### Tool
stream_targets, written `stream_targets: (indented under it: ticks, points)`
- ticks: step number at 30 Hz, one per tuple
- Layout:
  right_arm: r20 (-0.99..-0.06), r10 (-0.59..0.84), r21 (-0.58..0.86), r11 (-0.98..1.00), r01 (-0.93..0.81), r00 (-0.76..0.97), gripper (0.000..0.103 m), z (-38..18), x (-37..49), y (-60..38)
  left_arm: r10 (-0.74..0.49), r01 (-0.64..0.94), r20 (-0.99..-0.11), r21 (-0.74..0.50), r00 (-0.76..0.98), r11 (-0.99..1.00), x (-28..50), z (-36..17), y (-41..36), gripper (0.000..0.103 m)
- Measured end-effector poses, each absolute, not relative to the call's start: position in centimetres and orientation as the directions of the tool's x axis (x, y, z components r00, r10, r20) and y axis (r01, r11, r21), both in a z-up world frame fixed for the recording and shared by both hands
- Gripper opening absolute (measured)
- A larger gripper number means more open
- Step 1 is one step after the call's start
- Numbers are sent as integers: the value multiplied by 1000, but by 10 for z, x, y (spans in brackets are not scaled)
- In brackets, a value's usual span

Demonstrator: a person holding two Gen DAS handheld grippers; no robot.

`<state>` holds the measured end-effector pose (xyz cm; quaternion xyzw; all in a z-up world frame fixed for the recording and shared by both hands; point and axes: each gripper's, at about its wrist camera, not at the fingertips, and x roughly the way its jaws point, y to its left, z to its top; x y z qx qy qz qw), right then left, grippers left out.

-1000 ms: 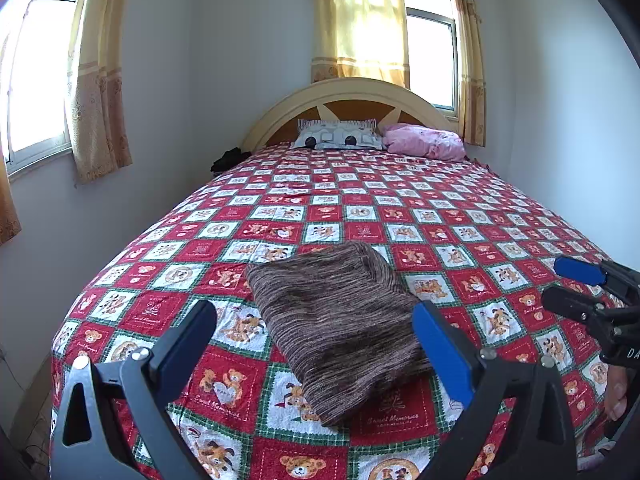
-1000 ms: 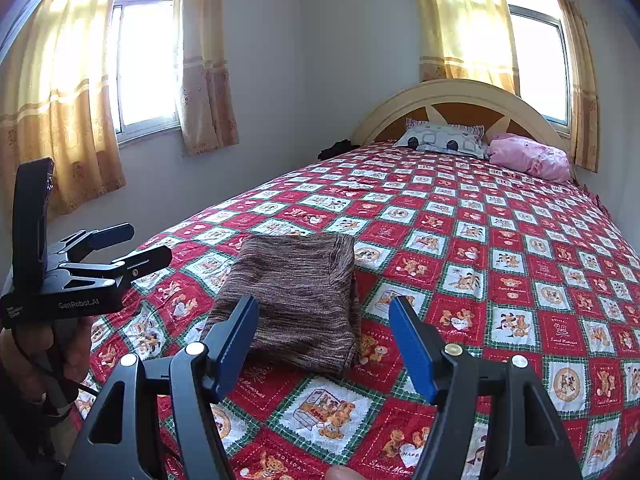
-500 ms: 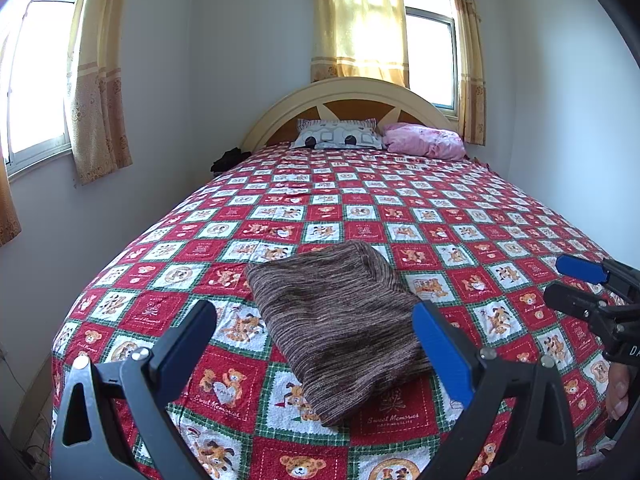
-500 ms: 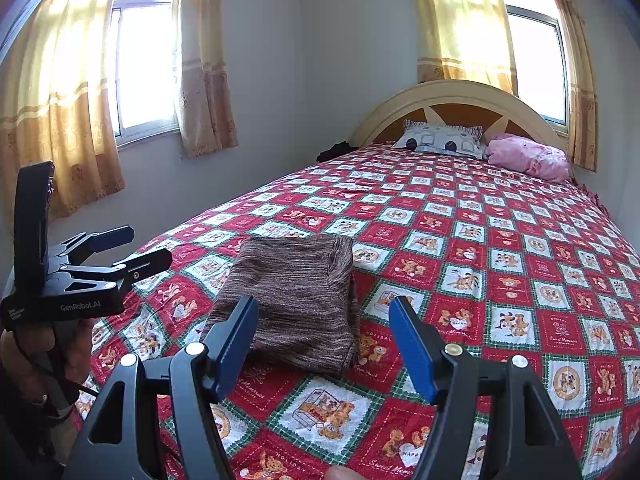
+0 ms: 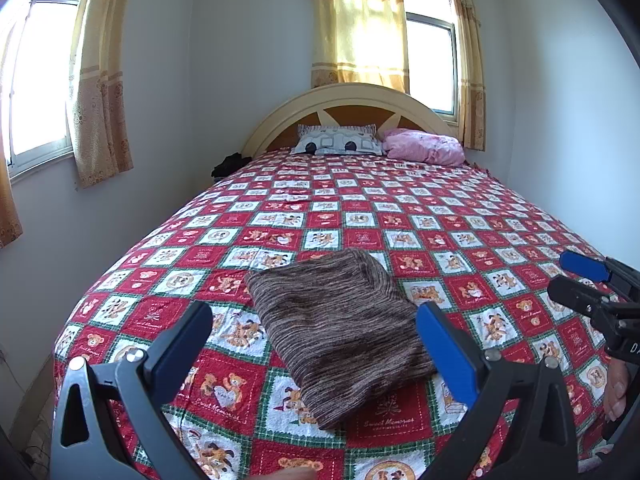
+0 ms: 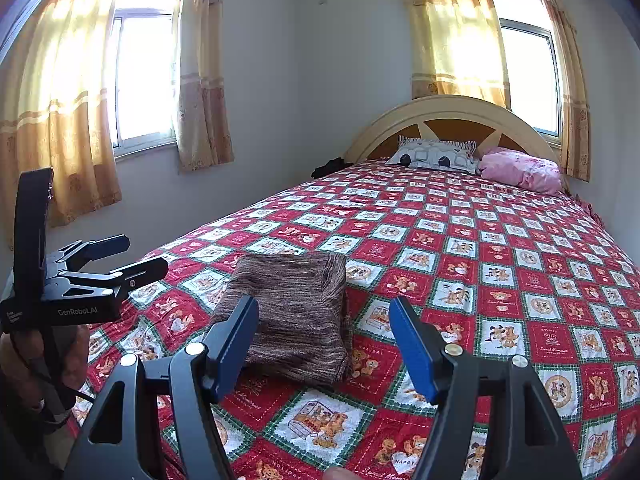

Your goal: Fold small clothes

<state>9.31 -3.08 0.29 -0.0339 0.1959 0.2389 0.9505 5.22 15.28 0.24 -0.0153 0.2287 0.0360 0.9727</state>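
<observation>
Folded brown knit garment (image 5: 340,328) lies flat on the bed's patchwork quilt (image 5: 460,216), near the foot end and toward the bed's left side as I look up at the headboard (image 5: 344,96). It is a compact rectangle, streaked brown and tan, edges roughly squared, one fold line running along its right side in the right wrist view (image 6: 296,312).

I hold the left tool (image 5: 316,344) above the foot of the bed, fingers spread wide, nothing between them; the garment sits beyond and between the two blue pads, and from here I see no contact. I hold the right tool (image 6: 324,344) likewise, jaws parted, empty, the cloth just ahead of its left finger (image 6: 236,340). Each tool shows in the other's camera: the right one at the right edge of the left view (image 5: 592,284), the left one at the left edge of the right view (image 6: 108,260), with a hand (image 6: 44,364) gripping its handle.

Far end of the bed: a grey-and-white patterned pillow (image 5: 338,144) and a pink pillow or bundle (image 5: 424,150) side by side against the headboard. A dark object (image 5: 230,164) sits by the bed's upper left corner; too small to tell what it is, possibly clothing. Yellow curtains (image 5: 360,28) hang at the windows.
</observation>
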Motion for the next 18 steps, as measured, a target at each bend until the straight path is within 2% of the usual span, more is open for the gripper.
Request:
stream_targets:
  ticks: [11,18]
  points:
    - [-397,444,20,879,-476,803,68,0,93,-28,52,-87,-483,-50,874,995,59,-3,160,103]
    - [-418,440,16,878,-478,795,68,-4,96,-26,51,-72,-482,-25,875,997,60,-9,156,103]
